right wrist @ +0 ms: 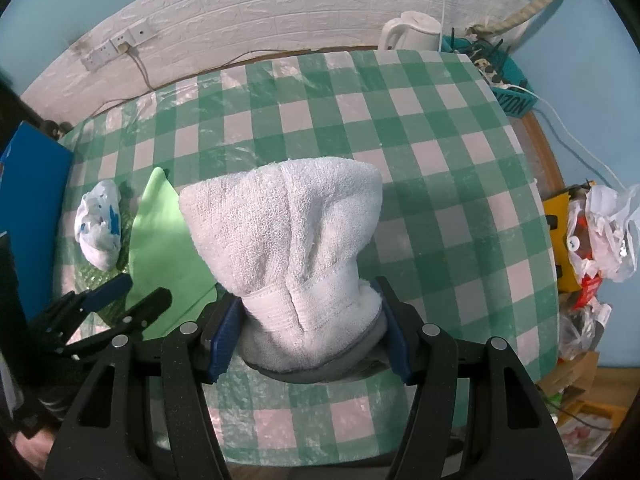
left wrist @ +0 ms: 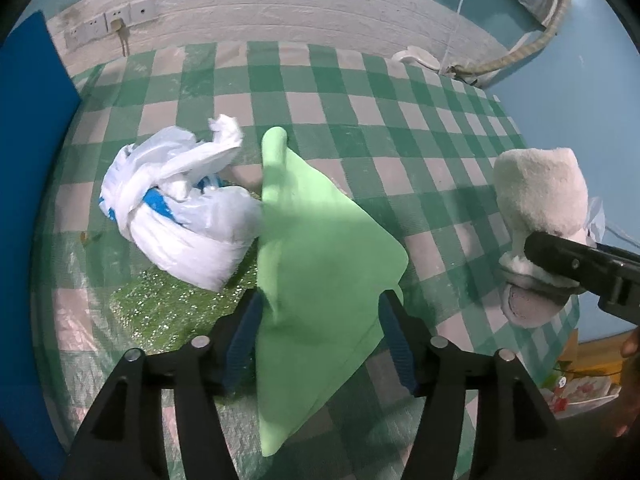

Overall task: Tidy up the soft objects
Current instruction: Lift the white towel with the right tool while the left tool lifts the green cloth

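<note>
In the left wrist view, the left gripper [left wrist: 320,328] is nearest, its blue-padded fingers [left wrist: 242,340] pinching a light green cloth [left wrist: 320,248] between them. The cloth hangs past the fingers toward the camera and stretches away over the worktop [left wrist: 360,128], ending in a narrow tip. Under its left edge lies a glittery green sheet [left wrist: 168,304]. Just beyond that, touching the cloth's left side, sits a knotted white plastic bag [left wrist: 180,216] with blue print showing through. Off to the right, well apart from the bag, the right gripper [left wrist: 560,260] reaches in from the edge, clamped on a white towel [left wrist: 540,192] held above the worktop.

In the right wrist view, the right gripper [right wrist: 308,332] is pressed onto the lower, banded end of the white towel [right wrist: 288,232], whose fluffy bulk rises forward over the green-and-white checked worktop [right wrist: 420,180]. To the left, the left gripper [right wrist: 132,296] grips the green cloth [right wrist: 164,236], with the plastic bag [right wrist: 98,228] just beyond. At the far edge of the worktop stands a white kettle [right wrist: 412,32], in front of a white brick-pattern wall [right wrist: 260,12] with sockets [right wrist: 116,44].
</note>
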Demonstrator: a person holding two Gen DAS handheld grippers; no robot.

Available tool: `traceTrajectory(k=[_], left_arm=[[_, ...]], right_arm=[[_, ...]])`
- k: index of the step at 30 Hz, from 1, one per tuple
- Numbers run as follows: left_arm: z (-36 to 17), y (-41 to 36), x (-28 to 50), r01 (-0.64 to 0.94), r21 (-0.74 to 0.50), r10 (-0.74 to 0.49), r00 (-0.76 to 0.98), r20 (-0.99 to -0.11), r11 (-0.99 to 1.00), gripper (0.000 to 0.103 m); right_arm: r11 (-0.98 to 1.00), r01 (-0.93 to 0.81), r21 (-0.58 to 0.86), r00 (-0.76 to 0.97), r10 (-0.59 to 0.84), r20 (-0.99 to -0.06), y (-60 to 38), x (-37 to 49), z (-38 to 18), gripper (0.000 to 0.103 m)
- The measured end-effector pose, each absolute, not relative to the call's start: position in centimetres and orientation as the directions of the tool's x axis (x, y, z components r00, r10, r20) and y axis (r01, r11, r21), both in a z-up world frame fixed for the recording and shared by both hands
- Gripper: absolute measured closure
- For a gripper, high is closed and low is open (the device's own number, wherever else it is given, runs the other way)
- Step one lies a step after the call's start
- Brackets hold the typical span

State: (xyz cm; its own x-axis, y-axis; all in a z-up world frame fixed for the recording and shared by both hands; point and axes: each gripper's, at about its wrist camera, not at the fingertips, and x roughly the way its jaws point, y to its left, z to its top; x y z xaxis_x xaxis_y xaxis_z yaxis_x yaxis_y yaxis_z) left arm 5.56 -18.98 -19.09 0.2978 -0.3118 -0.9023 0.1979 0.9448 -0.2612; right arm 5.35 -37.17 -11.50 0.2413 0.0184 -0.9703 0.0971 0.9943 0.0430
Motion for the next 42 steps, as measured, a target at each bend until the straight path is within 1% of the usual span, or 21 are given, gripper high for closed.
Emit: traceTrajectory(k=[3, 5, 6, 7, 8, 9, 10, 16, 23, 31, 35, 42], left_arm=[[-19.0, -19.3, 5.6, 0.202, -0.253, -0.306, 0.298, -0.904, 0.946, 0.04], [-19.0, -19.5, 5.6, 0.21, -0.245, -0.301, 0.298, -0.906, 0.946, 0.055], [-19.1, -20.0, 5.7, 0.215, -0.232, -0.29, 0.301, -0.908, 0.949, 0.07], [-19.2, -20.4, 5.7, 0.223, -0.21, -0.272, 0.304, -0.913, 0.952, 0.079], [-19.3, -20.7, 5.7, 0.233, -0.181, -0.249, 0.308, -0.918, 0.956, 0.083], [-19.4, -21.1, 5.6, 0.245, -0.147, -0.221, 0.314, -0.923, 0.958, 0.091], [-19.4, -21.4, 5.6, 0.257, -0.126, -0.207, 0.319, -0.925, 0.958, 0.094], [-19.4, -21.8, 5.2, 0.289, -0.076, -0.174, 0.331, -0.927, 0.954, 0.099], [-18.6, -20.1, 4.8, 0.277, -0.138, -0.226, 0.316, -0.922, 0.951, 0.1], [-16.1, -18.8, 4.0, 0.282, -0.227, -0.32, 0.348, -0.881, 0.932, 0.101], [-14.9, -18.1, 3.6, 0.281, -0.253, -0.347, 0.369, -0.862, 0.926, 0.101], [-12.9, -17.3, 2.9, 0.281, -0.261, -0.36, 0.406, -0.84, 0.924, 0.101]], right_arm=[[0.994, 0.098, 0.047, 0.24, 0.023, -0.97, -37.4, 5.3, -11.7, 0.041], [0.994, 0.1, 0.049, 0.236, 0.024, -0.971, -37.5, 5.3, -11.9, 0.041], [0.994, 0.101, 0.049, 0.235, 0.024, -0.972, -37.5, 5.3, -12.0, 0.041], [0.994, 0.102, 0.05, 0.233, 0.025, -0.972, -37.6, 5.3, -12.1, 0.041], [0.993, 0.103, 0.051, 0.233, 0.026, -0.972, -37.6, 5.3, -12.1, 0.041], [0.993, 0.104, 0.053, 0.233, 0.027, -0.972, -37.7, 5.2, -12.1, 0.041], [0.993, 0.105, 0.055, 0.234, 0.029, -0.972, -37.7, 5.2, -12.1, 0.041], [0.993, 0.105, 0.057, 0.24, 0.031, -0.97, -37.6, 5.3, -11.9, 0.04], [0.994, 0.095, 0.061, 0.246, 0.036, -0.969, -37.2, 5.4, -11.6, 0.041], [0.995, 0.084, 0.059, 0.25, 0.036, -0.968, -36.6, 5.5, -11.3, 0.041], [0.995, 0.079, 0.059, 0.256, 0.037, -0.966, -36.4, 5.5, -11.0, 0.041], [0.996, 0.072, 0.06, 0.265, 0.039, -0.964, -36.0, 5.5, -10.6, 0.041]])
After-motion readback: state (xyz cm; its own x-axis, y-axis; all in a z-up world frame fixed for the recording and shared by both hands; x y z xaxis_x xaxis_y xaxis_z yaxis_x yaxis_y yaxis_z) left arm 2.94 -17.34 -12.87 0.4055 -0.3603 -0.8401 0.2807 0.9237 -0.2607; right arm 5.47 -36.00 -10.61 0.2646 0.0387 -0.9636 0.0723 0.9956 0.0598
